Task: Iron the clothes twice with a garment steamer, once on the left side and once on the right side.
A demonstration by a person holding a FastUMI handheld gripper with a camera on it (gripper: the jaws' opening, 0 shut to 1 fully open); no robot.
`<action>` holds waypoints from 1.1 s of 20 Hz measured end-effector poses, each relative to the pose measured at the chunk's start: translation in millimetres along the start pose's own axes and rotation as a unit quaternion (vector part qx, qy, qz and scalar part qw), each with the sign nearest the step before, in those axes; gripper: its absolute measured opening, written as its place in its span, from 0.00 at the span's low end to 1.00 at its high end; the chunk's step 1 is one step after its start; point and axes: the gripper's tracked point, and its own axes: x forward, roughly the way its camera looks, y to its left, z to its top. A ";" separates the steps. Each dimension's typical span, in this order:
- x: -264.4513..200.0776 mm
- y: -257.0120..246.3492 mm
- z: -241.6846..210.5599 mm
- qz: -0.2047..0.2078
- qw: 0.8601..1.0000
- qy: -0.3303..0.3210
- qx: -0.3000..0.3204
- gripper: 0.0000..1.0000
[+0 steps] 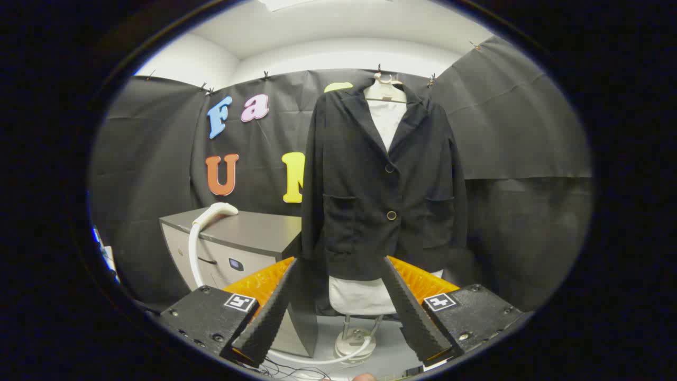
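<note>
A black jacket (383,185) with two buttons hangs over a white shirt (387,119) on a pale hanger (385,91), straight ahead beyond my fingers. A white steamer head (217,210) with its hose (193,254) lies on a grey cabinet (248,233) to the left of the jacket. My gripper (339,267) is open, its two fingers spread wide with nothing between them, and the jacket's hem shows through the gap. It hangs well short of both jacket and steamer.
The garment stands on a pole with a round white base (354,341) on the floor, and the hose curls around it. Black cloth walls close the booth behind and on both sides. The cabinet's corner juts toward the left finger.
</note>
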 end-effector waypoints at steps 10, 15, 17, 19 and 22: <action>1.6 3.7 3.2 -0.006 1.000 -0.002 0.004 1.00; -5.0 28.8 11.5 0.005 1.000 -0.006 0.003 1.00; 0.1 50.1 22.3 0.009 1.000 -0.008 0.001 1.00; 4.4 68.0 33.5 0.013 1.000 -0.014 -0.003 1.00; 7.6 102.2 45.2 0.021 1.000 -0.013 -0.002 1.00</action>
